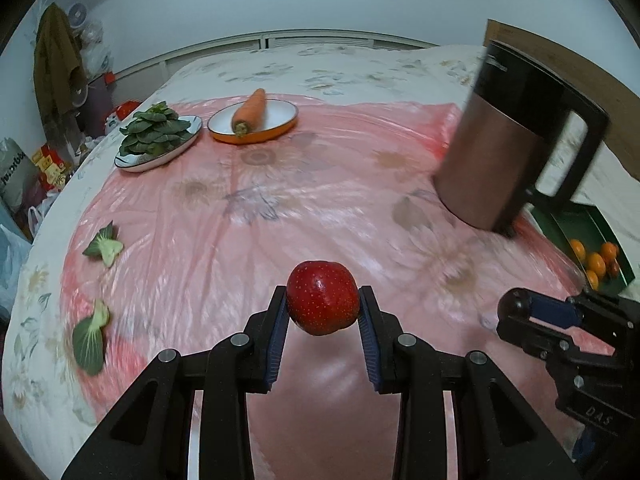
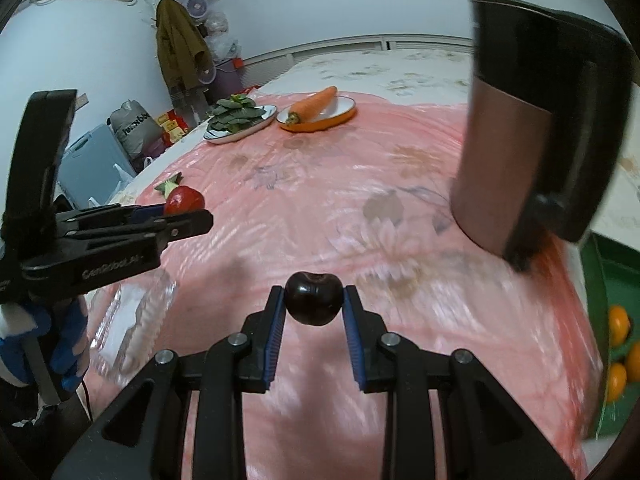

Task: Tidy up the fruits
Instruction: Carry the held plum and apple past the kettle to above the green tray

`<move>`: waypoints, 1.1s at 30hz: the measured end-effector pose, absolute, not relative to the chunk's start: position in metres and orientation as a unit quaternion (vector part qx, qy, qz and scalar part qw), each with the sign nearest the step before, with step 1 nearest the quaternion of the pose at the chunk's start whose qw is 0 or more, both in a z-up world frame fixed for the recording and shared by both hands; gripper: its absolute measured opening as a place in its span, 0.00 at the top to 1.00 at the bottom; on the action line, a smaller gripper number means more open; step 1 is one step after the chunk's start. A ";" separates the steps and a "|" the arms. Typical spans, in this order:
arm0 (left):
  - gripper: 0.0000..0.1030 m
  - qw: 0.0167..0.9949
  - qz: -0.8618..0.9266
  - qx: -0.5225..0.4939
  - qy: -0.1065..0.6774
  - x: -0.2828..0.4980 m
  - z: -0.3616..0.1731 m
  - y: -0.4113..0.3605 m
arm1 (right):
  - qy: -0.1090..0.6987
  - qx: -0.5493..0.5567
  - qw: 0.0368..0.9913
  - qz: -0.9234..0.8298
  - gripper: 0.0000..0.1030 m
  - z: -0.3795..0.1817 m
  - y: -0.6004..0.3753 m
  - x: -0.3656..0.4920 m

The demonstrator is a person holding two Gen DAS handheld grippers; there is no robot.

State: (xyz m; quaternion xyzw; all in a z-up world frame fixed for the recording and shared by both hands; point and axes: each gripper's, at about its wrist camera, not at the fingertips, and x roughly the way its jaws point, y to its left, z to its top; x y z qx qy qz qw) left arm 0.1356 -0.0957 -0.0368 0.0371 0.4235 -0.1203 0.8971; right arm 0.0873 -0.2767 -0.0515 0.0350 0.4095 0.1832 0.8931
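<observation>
Red speckled apple (image 1: 322,298) held above pink sheet; dark plum (image 2: 314,298) likewise; oranges (image 1: 595,262) in green tray (image 1: 568,220).

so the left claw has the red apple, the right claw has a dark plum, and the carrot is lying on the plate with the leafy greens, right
Not quite. The carrot lies alone on the orange-rimmed plate; the leafy greens are on a separate plate beside it, as the left wrist view shows. The rest holds: the left claw has the red apple, and the right claw has the dark plum.
</observation>
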 end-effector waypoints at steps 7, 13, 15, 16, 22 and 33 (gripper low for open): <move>0.72 0.895 -0.131 0.043 0.425 0.100 -0.033 -0.113 | 0.414 0.037 0.895 0.163 0.67 -0.048 -0.298 0.050; 0.72 0.894 -0.142 0.059 0.420 0.071 -0.029 -0.131 | 0.413 0.043 0.898 0.148 0.67 -0.045 -0.317 0.026; 0.72 0.894 -0.144 0.061 0.420 0.065 -0.029 -0.136 | 0.411 0.045 0.899 0.144 0.67 -0.044 -0.324 0.018; 0.72 0.894 -0.145 0.063 0.420 0.061 -0.028 -0.140 | 0.411 0.046 0.899 0.142 0.67 -0.044 -0.327 0.015; 0.72 0.892 -0.152 0.074 0.420 0.046 -0.027 -0.161 | 0.408 0.053 0.902 0.131 0.67 -0.045 -0.350 -0.003; 0.72 0.884 -0.163 0.118 0.423 0.026 -0.030 -0.207 | 0.395 0.084 0.908 0.114 0.67 -0.050 -0.395 -0.022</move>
